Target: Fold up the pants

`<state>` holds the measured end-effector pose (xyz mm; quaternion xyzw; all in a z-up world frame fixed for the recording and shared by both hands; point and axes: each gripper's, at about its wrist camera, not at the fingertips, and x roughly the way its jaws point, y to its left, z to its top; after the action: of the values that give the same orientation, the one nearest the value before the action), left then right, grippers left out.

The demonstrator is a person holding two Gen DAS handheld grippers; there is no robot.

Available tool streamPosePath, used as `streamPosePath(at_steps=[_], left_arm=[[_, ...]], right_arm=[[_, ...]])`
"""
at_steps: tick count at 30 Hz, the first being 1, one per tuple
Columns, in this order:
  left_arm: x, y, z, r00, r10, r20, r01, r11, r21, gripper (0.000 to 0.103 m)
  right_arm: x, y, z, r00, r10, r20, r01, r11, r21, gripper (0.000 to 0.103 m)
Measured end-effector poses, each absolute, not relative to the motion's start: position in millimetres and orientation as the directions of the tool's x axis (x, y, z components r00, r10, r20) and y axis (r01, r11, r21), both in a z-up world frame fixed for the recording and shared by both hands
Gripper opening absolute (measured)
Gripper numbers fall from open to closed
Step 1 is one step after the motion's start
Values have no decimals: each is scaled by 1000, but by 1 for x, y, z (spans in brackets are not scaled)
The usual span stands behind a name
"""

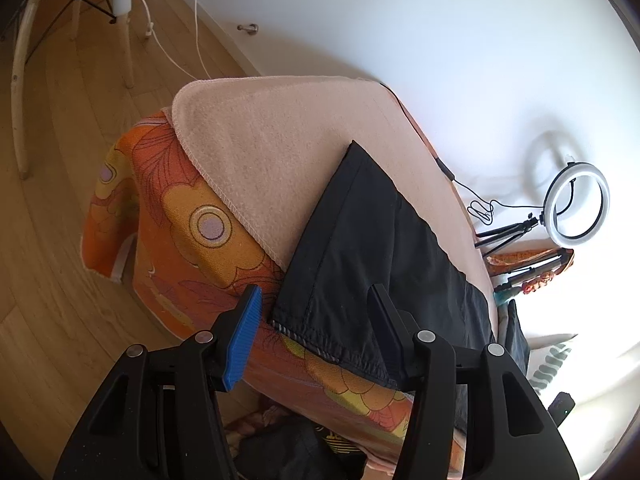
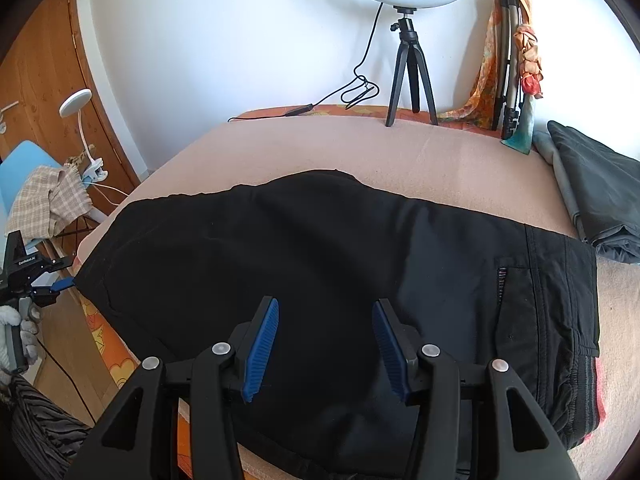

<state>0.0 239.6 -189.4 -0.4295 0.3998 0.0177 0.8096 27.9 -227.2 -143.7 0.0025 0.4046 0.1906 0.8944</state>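
Black pants [image 2: 320, 240] lie spread flat across a pink towel [image 2: 440, 152], with the waistband [image 2: 568, 320] to the right. My right gripper [image 2: 326, 308] hovers open over the middle of the pants, its blue pads apart and nothing pinched. In the left wrist view the leg end of the pants [image 1: 360, 240] reaches the towel's [image 1: 280, 140] edge. My left gripper [image 1: 316, 308] stands open there, one finger on either side of the hem [image 1: 320, 336], not pressing it. It also shows at the far left of the right wrist view as the left gripper [image 2: 60, 284], in a gloved hand.
An orange flowered cloth [image 1: 192, 232] hangs over the table edge under the towel. A ring light on a tripod [image 2: 408, 60] and its cable [image 2: 360, 92] stand at the back by the wall. A folded grey garment [image 2: 592, 192] lies at the right. A chair [image 1: 20, 100] stands on the wooden floor.
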Motion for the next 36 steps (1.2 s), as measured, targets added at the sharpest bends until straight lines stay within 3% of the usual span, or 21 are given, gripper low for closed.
streamPosePath(at_steps=[11,19,36], left_arm=[[-27,205,-174,727,-305,-615,-345,612,-712,53],[-13,179,-194,683,-434,-587,-323,541,-776,53],[16,164,-174,724,-321,-610,-312,636,-705,53]], right_arm=[[26,-231,-147,613,308,-727,-333,936,116,51],[25,-230,-142,628,311,-714,-331,936,117,52],[23,-238,-143,627,302,-718,-321,940,114,52]])
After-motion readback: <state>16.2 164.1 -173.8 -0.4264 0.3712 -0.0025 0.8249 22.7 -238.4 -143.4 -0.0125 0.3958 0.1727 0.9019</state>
